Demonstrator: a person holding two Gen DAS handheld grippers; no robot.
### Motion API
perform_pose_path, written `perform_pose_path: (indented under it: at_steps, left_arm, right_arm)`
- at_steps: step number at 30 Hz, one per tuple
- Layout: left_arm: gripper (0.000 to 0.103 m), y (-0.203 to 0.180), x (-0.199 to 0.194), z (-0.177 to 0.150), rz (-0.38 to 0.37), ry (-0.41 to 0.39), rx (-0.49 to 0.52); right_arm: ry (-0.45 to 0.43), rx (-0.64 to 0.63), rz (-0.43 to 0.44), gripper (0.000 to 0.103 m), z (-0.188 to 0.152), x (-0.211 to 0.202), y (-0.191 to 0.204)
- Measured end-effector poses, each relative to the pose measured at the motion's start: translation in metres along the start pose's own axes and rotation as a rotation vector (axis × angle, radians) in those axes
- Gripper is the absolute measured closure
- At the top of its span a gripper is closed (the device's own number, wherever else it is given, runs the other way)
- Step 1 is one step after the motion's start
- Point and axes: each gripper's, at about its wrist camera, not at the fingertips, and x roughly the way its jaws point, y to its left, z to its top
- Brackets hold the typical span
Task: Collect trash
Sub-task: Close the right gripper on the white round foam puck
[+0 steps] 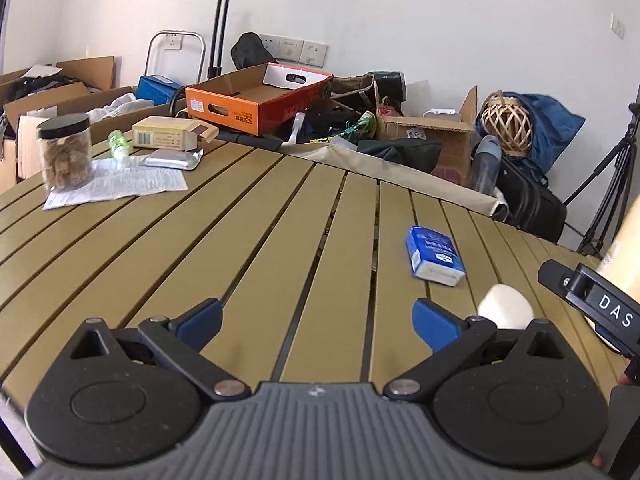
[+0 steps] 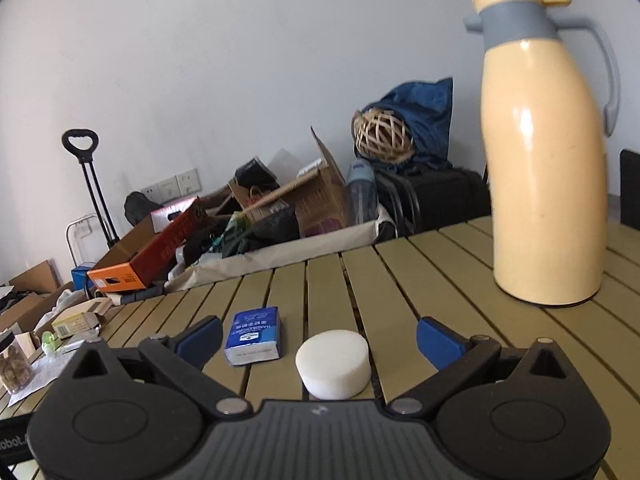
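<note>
Both our grippers are spread and empty over the slatted table [image 2: 440,264]. A white foam disc [image 2: 333,363] lies between the right gripper [image 2: 319,339] fingers, a blue tissue pack [image 2: 253,338] just left. We should centre on the disc, lower, and squeeze gently. The left gripper [image 1: 318,323] waits over bare slats.

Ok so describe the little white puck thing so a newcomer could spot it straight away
On the slatted olive table, look left of the tall cream thermos jug. The white foam disc sits between the right gripper's open fingers, beside a blue tissue pack; it alone is round and plain white.
</note>
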Motion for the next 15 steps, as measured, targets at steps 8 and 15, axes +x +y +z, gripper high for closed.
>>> perform_pose_path:
  at_steps: [8, 15]
  left_arm:
    - [0.0, -0.004, 0.039, 0.009, 0.013, 0.041, 0.007]
    - [0.0, -0.01, 0.048, 0.002, 0.019, 0.07, 0.022]
  right_arm:
    - [0.15, -0.043, -0.05, 0.0, 0.0, 0.059, 0.009]
    - [0.231, -0.084, -0.055, 0.034, -0.008, 0.08, 0.012]
